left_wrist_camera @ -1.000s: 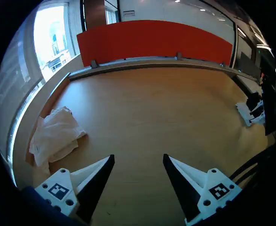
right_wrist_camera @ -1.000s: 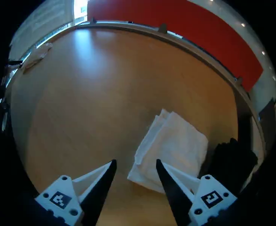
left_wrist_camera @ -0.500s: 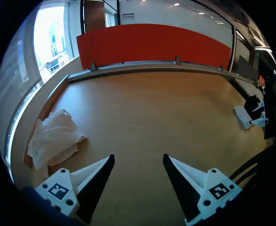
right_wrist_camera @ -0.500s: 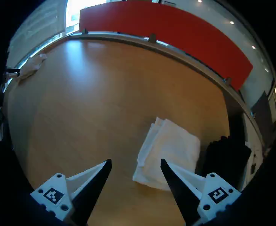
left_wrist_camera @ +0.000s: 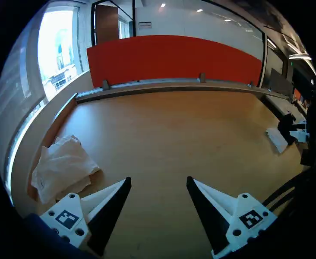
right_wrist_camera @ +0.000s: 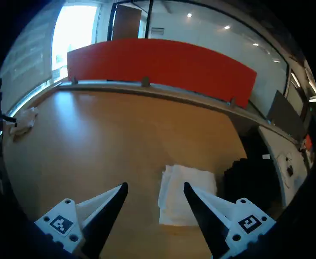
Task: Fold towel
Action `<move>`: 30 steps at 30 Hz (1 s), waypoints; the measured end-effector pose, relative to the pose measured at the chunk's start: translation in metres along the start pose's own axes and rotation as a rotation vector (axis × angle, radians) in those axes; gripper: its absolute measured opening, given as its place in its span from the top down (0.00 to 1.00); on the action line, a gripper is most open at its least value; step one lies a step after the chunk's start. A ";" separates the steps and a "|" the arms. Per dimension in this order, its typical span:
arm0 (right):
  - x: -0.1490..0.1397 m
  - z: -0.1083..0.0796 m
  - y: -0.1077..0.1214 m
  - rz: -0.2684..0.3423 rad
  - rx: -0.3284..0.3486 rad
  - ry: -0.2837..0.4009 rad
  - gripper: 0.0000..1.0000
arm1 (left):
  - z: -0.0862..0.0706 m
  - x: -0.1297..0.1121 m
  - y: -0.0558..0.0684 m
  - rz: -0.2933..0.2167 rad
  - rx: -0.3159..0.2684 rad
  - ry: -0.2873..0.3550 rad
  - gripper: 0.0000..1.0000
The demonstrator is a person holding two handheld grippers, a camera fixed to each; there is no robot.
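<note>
We see the left gripper [left_wrist_camera: 158, 178] low over a wide wooden table [left_wrist_camera: 171, 129], its jaws spread far apart with nothing but bare wood between them, so it has hold of nothing. Off to its left, near the table's raised edge by the window [left_wrist_camera: 56, 56], lies a crumpled towel [left_wrist_camera: 63, 166], a loose white heap resting flat on the wood, just beside the gripper's left finger but not touching it. Along the far side of the table runs a long red panel [left_wrist_camera: 175, 56], standing upright on a pale rail. At the far right edge of the left gripper view we make out a small white folded towel [left_wrist_camera: 278, 139] on the table next to something dark, too small for us to say what it is. In the right gripper view, the right gripper [right_wrist_camera: 155, 184] also hangs above the table [right_wrist_camera: 93, 138] with its jaws wide open and empty. The folded towel [right_wrist_camera: 186, 176] lies flat on the wood just ahead of it, a neat white rectangle with stacked layers showing along its left edge; it sits in line with the gripper's right finger, which covers its near right corner, and we cannot tell whether the finger touches it. A dark object [right_wrist_camera: 244, 177] stands just to the right of that towel at the table's edge. The crumpled towel [right_wrist_camera: 24, 121] shows far off at the left side, well apart from the folded one, and the red panel [right_wrist_camera: 158, 64] closes the far edge.
</note>
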State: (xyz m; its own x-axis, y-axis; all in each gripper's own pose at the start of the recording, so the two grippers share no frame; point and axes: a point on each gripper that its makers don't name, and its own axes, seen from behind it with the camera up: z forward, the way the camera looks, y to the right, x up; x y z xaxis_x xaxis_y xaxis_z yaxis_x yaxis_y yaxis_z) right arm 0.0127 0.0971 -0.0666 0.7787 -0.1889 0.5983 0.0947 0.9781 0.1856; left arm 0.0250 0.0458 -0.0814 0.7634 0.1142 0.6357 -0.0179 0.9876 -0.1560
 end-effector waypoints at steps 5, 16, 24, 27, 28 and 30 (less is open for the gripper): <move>0.025 -0.008 -0.001 0.056 -0.039 0.105 0.00 | 0.000 0.011 -0.003 0.000 -0.008 0.033 0.05; 0.066 -0.019 -0.008 0.122 -0.063 0.270 0.00 | -0.002 0.047 -0.010 -0.029 0.002 0.163 0.05; 0.100 -0.028 -0.012 0.112 -0.098 0.363 0.00 | -0.010 0.088 -0.022 -0.053 0.026 0.314 0.05; 0.117 -0.034 -0.014 0.109 -0.109 0.407 0.00 | -0.013 0.102 -0.027 -0.040 0.042 0.363 0.05; 0.123 -0.037 -0.015 0.110 -0.112 0.426 0.00 | -0.014 0.106 -0.028 -0.037 0.047 0.377 0.05; 0.134 -0.042 -0.017 0.111 -0.118 0.461 0.00 | -0.015 0.113 -0.031 -0.034 0.054 0.404 0.04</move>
State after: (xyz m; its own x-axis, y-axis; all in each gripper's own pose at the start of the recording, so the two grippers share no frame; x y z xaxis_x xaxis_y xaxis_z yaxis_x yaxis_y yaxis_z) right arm 0.1419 0.0590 -0.0223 0.9792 -0.0506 0.1966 0.0446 0.9984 0.0348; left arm 0.1214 0.0265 -0.0166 0.9560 0.0405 0.2904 -0.0140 0.9956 -0.0928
